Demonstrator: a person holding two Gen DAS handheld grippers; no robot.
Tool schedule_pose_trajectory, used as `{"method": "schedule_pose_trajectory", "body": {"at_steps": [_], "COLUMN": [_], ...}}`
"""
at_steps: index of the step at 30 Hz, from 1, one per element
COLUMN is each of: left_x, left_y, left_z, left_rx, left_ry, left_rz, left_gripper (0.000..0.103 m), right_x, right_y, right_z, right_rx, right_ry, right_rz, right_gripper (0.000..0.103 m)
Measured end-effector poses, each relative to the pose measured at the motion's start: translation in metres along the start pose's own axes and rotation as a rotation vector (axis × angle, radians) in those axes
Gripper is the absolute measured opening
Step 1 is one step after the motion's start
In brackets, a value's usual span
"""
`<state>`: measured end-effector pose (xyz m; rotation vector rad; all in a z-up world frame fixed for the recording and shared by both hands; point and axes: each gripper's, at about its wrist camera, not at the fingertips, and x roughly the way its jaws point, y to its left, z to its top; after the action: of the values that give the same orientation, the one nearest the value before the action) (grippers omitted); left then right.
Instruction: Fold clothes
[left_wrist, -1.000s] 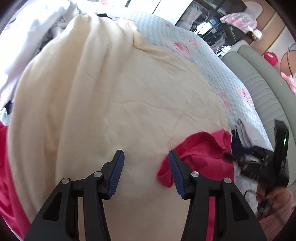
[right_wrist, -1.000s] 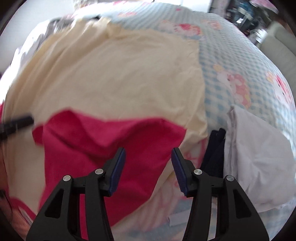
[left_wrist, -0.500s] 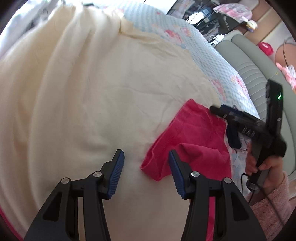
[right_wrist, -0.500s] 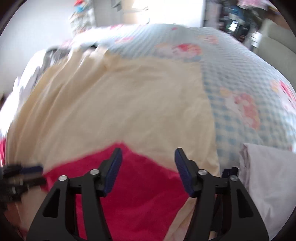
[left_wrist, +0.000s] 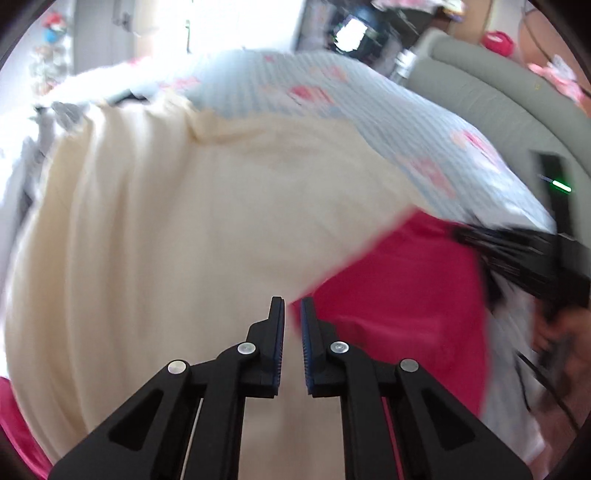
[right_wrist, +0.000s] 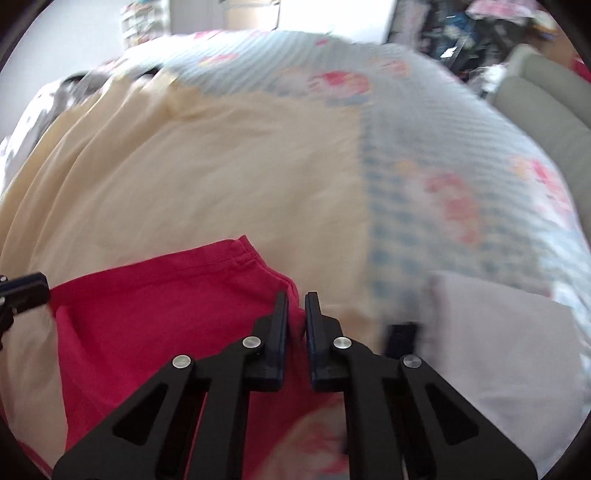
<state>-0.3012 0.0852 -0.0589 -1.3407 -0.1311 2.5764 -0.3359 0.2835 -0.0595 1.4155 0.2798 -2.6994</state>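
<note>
A red garment (left_wrist: 399, 295) (right_wrist: 166, 306) lies on a large cream cloth (left_wrist: 184, 221) (right_wrist: 221, 166) spread over the bed. The jaws of my left gripper (left_wrist: 292, 314) are closing, with the garment's left corner pinched between the pads. My right gripper (right_wrist: 296, 314) is shut on the garment's hemmed right corner. In the left wrist view the right gripper (left_wrist: 517, 258) is a black blur at the garment's far side. The tip of the left gripper (right_wrist: 22, 291) shows at the left edge of the right wrist view. Both views are blurred by motion.
The bed has a blue checked cover with pink cartoon prints (left_wrist: 369, 110) (right_wrist: 443, 166). A folded pale garment (right_wrist: 498, 332) and a dark one (right_wrist: 400, 336) lie to the right. A grey padded frame (left_wrist: 498, 110) runs along the far right. White clothes (left_wrist: 22, 147) are piled at left.
Both grippers went from open to closed on opposite corners of the red garment. Both hands rose a little, and the garment now stretches between them.
</note>
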Motion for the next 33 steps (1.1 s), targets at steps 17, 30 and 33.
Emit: {"method": "schedule_pose_trajectory", "body": {"at_steps": [17,30,33], "left_x": [0.01,-0.003,0.005], "left_y": [0.0,0.033,0.027], "left_z": [-0.05,-0.057,-0.045], "left_rx": [-0.122,-0.265,-0.251], "left_ry": [0.088,0.091,0.071], "left_rz": [-0.093,-0.29,-0.373], "left_gripper": [0.019,0.049,0.061], "right_x": [-0.021,0.0,-0.018], "right_y": [-0.008,-0.002,-0.009], "right_z": [-0.041,-0.081,-0.079], "right_rx": [0.226,0.269,0.297], "right_ry": [0.009,0.073,0.021], "right_rz": [0.139,0.079,0.14], "right_gripper": [0.051,0.052,0.052]}}
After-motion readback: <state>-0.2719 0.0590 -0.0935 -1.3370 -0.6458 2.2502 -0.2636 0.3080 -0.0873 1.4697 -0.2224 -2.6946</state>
